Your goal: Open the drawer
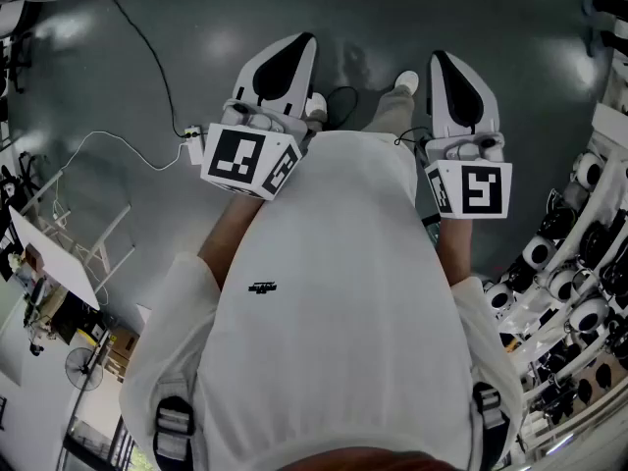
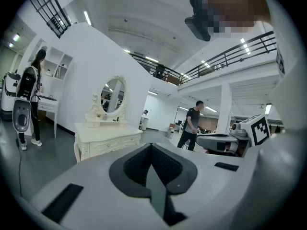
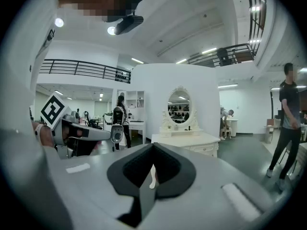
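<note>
On your left, the left gripper [image 1: 302,45] is held out in front of your white shirt [image 1: 334,292], high above the grey floor [image 1: 196,27]. Its jaws are clenched tip to tip with nothing between them. In the left gripper view, a bystander [image 2: 28,97] stands at the far left. Next to the right is the white dressing table [image 2: 103,137] with its oval mirror [image 2: 113,95]. The drawer [image 2: 108,145] sits in the table's front, looks pushed in, and is well apart from both of your tools. Further right, a person in a dark top [image 2: 192,123] is mid-stride on the open floor. On your right, the right gripper [image 1: 442,62] is held beside the left one, pointing the same way. Its jaws are also pressed together and empty. In the right gripper view, the dressing table stands just right of the jaw tips, well beyond them, with its drawer fronts turned toward you.
</note>
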`<state>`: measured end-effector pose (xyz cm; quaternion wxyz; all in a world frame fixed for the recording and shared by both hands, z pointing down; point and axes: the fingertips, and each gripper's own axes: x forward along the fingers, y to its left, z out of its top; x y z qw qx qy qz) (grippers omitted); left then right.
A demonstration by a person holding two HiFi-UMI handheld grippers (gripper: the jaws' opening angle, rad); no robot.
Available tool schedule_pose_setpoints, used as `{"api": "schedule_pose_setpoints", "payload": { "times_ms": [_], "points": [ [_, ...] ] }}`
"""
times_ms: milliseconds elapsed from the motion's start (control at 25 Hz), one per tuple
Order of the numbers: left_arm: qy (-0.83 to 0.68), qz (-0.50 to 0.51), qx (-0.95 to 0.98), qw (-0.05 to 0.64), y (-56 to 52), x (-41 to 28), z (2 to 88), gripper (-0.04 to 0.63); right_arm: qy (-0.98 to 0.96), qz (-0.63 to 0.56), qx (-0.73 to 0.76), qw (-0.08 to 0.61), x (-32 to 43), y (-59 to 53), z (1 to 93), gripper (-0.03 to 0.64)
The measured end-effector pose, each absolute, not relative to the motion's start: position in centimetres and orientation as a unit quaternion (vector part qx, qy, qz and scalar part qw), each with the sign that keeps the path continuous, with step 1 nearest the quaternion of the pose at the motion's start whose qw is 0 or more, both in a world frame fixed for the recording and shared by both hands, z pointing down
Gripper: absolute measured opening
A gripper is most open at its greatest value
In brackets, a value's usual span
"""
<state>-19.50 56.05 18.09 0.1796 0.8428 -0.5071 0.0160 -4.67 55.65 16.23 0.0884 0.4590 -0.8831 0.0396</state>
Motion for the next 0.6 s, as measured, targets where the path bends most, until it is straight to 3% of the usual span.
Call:
{"api": "schedule_pose_setpoints", "payload": {
  "times_ms": [240,600],
  "points": [
    [-0.509,0.023,0.840,0.186,57.0,-21.8,18.6,0.009,-0.884,0.035,0.457,0.094,-6.6,57.1,16.1,0.011],
    [-0.508,0.011,0.842,0.184,53.7,-16.3,17.1,0.009,-0.884,0.047,0.463,0.047,-2.0,54.7,14.9,0.011]
  ]
}}
